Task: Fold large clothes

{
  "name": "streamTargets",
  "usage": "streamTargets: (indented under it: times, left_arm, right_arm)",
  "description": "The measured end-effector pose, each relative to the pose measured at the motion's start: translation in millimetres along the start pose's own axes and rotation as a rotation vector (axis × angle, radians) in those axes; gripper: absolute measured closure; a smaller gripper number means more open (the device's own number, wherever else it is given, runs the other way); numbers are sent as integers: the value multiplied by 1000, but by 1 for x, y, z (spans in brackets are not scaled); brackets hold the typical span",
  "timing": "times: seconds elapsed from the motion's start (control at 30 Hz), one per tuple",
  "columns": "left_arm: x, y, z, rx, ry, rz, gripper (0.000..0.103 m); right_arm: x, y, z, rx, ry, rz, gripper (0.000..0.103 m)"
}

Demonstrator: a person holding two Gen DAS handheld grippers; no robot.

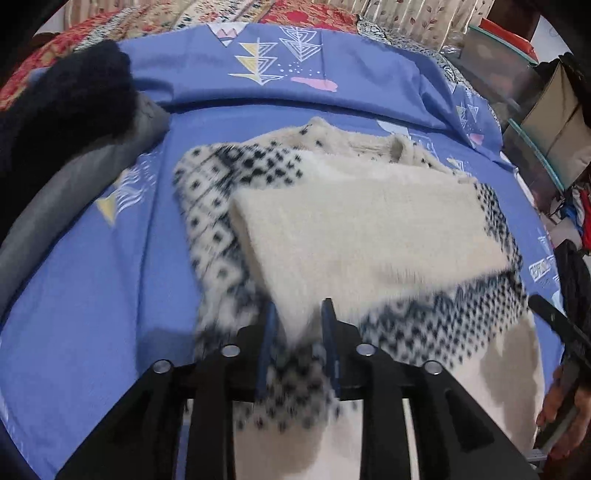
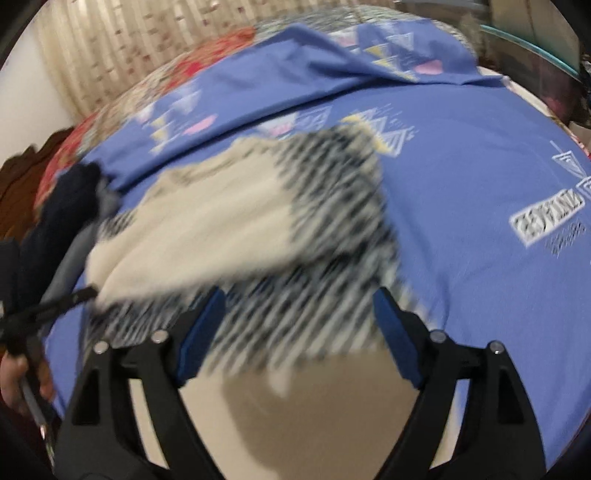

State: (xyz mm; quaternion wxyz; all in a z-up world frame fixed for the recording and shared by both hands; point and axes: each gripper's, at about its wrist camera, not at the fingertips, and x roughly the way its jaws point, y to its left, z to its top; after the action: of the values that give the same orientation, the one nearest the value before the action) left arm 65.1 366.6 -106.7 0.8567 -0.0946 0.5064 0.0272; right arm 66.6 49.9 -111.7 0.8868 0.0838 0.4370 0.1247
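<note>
Patterned cream sweater [image 1: 362, 236] lies part-folded on the blue bedsheet [image 1: 92, 277]. Left gripper [image 1: 300, 332] pinches its near folded corner; right gripper [image 2: 299, 325] hangs spread, empty. Advice: carry corner level, align edges, then release

Soft even indoor light, fisheye-bent edges (right view heavily motion-blurred)

Sweater [image 1: 369, 236] lies on bedsheet [image 1: 92, 277], mid-bed, one part folded over onto its own body. Pile of clothes [image 1: 66, 147] sits left of it on the sheet, apart. Quilt [image 1: 147, 22] behind, curtain [image 1: 424, 22] behind that. Left gripper [image 1: 301, 310] at sweater's near edge, right gripper [image 2: 299, 306] over near part.
</note>
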Motion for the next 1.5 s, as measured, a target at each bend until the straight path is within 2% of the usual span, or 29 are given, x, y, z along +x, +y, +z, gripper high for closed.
streamTargets:
  times: [0.17,0.23,0.33,0.43,0.5,0.53,0.67,0.9,1.07,1.23,1.4,1.5]
  left_arm:
    - [-21,-4,-45,-10,-2,55,20]
    - [-24,-1,-68,-33,5,75,14]
    - [-17,4,-96,-64,63,94,10]
    - [-3,5,-117,-72,128,147,8]
    - [1,4,-125,-57,119,154,5]
    - [0,2,-126,-44,106,156,3]
    - [7,-3,-128,-33,142,138,-10]
    - [13,-2,-127,-22,170,131,-10]
    - [13,-6,-133,-9,135,156,-10]
    - [10,-11,-139,-4,136,154,-10]
    - [6,-11,-136,7,138,157,-10]
    - [3,-12,-134,13,139,156,-10]
  right_arm:
    - [-17,25,-39,-15,24,-9,13]
    - [-20,30,-55,-26,56,4,13]
    - [-17,34,-77,-28,137,40,13]
    - [-12,34,-94,-27,194,53,12]
    - [-3,29,-105,11,243,77,9]
    - [0,25,-108,37,254,92,9]
    - [1,22,-114,58,234,125,6]
    - [11,44,-126,-114,243,36,4]
    - [11,48,-130,-111,211,14,4]
    - [4,42,-128,-93,229,46,6]
    - [-24,30,-124,-43,207,56,6]
    - [-43,28,-129,-79,169,32,6]
